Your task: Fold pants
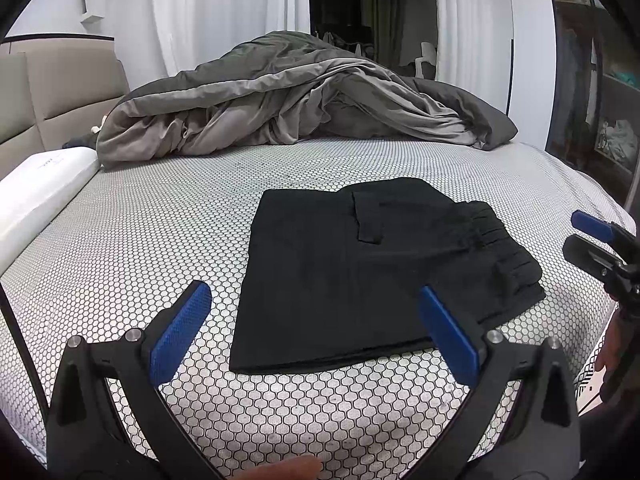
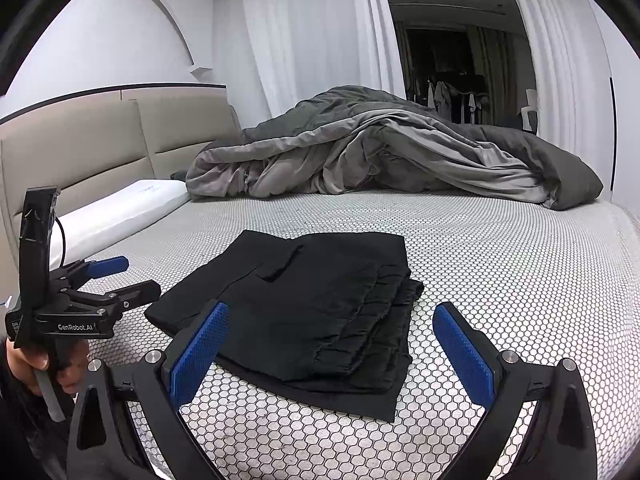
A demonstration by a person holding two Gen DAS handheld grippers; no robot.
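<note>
Hovering with jaws spread wide and empty, the left gripper (image 1: 316, 336) and the right gripper (image 2: 332, 354) sit just off the near edge of the bed (image 1: 168, 216). The black pants (image 1: 360, 272) lie folded into a compact stack near that edge, waistband uppermost. Further back, a grey duvet (image 1: 288, 96) is heaped. A careless nudge or snagged pad could likely slide the loose layers apart.
</note>
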